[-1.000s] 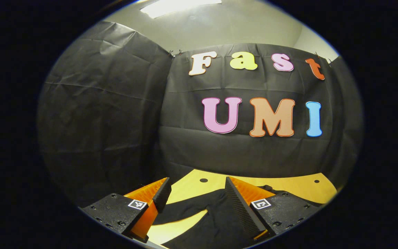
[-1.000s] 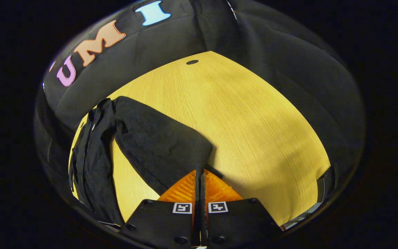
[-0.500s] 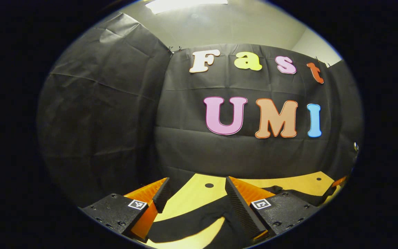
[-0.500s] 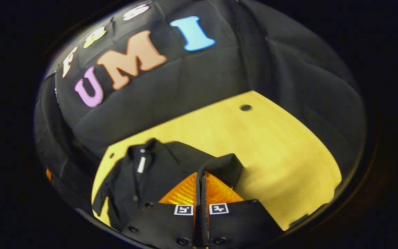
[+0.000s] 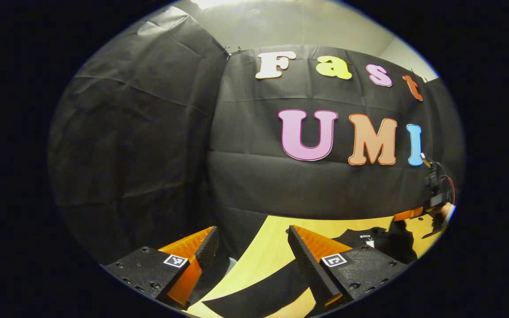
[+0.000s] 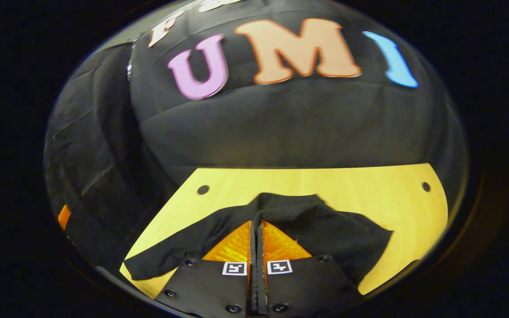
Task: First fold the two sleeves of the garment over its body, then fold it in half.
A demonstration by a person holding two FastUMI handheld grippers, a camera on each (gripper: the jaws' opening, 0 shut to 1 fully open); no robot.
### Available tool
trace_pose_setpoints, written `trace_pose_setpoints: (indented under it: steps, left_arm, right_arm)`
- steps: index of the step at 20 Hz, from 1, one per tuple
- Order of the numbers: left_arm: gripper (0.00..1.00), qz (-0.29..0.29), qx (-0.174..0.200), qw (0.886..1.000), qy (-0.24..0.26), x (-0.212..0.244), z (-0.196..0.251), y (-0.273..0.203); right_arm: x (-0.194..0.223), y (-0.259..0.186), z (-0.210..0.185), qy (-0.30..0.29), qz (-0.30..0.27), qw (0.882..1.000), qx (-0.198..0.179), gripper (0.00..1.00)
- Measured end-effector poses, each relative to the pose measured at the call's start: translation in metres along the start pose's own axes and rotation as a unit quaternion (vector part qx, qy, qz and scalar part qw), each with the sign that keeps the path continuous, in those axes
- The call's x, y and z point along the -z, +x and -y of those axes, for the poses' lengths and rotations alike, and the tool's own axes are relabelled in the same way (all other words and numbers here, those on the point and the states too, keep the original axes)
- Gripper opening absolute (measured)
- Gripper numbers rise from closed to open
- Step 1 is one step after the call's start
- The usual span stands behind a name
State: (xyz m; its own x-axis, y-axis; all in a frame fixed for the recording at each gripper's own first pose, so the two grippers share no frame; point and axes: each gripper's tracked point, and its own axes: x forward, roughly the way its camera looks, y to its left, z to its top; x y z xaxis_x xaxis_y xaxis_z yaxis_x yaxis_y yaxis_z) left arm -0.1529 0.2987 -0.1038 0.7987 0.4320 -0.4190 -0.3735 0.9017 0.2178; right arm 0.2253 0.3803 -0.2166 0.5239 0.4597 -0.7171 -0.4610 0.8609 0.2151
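Since the last frames my right gripper (image 6: 256, 229) has swung from the bare table to face the back wall, carrying the sleeve (image 6: 281, 207) with it. Its fingers are clenched on that black fold. Black garment (image 6: 325, 234) lies spread on the wooden table (image 6: 369, 190), just below the gripper. My left gripper (image 5: 252, 247) hangs released, jaws apart, over the table edge, with garment cloth (image 5: 259, 291) beneath it.
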Motion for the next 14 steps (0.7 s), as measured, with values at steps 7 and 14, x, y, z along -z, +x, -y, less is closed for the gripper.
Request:
trace_pose_setpoints:
  steps: [7,14]
  left_arm:
    - [0.94,-0.02,-0.071,0.997,-0.01,0.021,-0.07,-0.021]
    - [0.94,-0.06,-0.077,0.995,-0.022,0.057,-0.081,-0.03]
  right_arm:
    - [0.023,0.087,-0.111,-0.071,-0.06,0.991,-0.093,0.05]
    - [-0.006,0.06,-0.134,-0.029,-0.009,0.991,-0.13,0.98]
